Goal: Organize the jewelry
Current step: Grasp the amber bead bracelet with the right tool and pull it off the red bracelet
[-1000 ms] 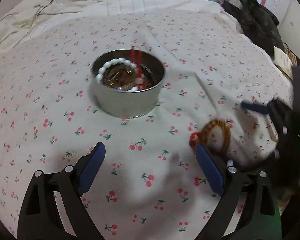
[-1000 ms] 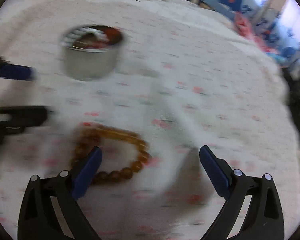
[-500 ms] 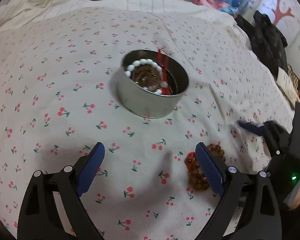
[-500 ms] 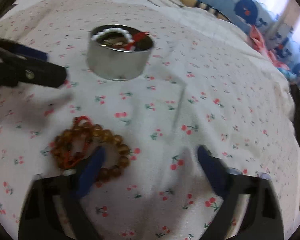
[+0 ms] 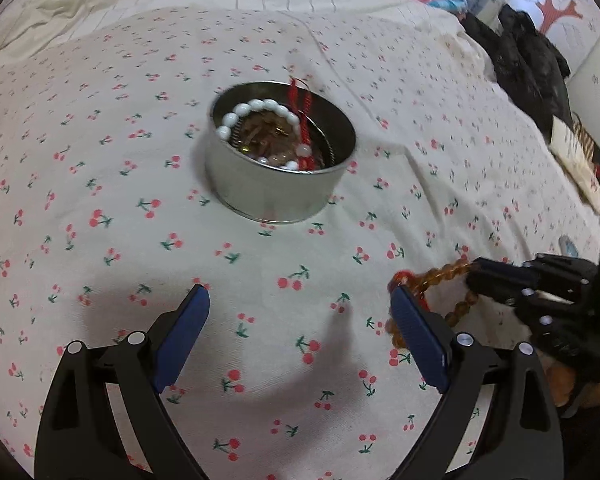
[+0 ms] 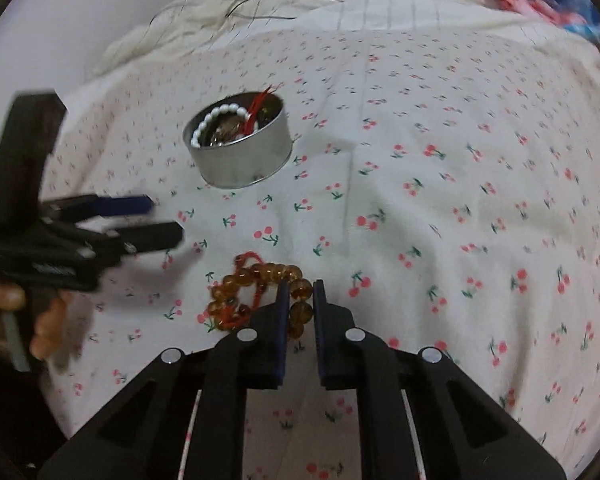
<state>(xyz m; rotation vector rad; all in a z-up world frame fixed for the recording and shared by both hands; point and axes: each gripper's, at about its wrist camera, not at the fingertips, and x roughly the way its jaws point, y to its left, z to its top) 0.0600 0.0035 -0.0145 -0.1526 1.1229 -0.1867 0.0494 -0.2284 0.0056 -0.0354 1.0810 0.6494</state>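
Two hand-held grippers are seen above a bed covered with a cherry-print sheet [image 6: 440, 208]. The right gripper [image 6: 298, 292] has just been closing, and its blue-padded jaws are now clamped on a strand of an amber bead bracelet [image 6: 260, 292], a few beads being pinched between the pads. The rest of the bracelet is bunched to the left of the jaws, with a red cord [image 6: 246, 258] tangled through it; whether it is lifted clear of the sheet cannot be told. In the left wrist view the same bracelet [image 5: 446, 276] is seen stretched from the closed right gripper [image 5: 474, 274] toward the left gripper's right-hand finger, behind which part of it is hidden.

The left gripper [image 5: 300, 320] is held with its jaws spread wide and nothing between them; only the sheet is seen there. In the right wrist view it [image 6: 164, 218] is blurred at the left edge, with the fingers of the person's hand [image 6: 20, 312] wrapped around its handle.

A round metal tin [image 5: 278, 160] is set on the sheet, well apart from both grippers. Inside it a white bead bracelet [image 5: 256, 108] is draped along the rim, a red cord piece [image 5: 302, 116] is stood up against the far side, and brownish pieces are piled beneath. Dark clothing [image 5: 528, 64] is heaped at the bed's far right edge.
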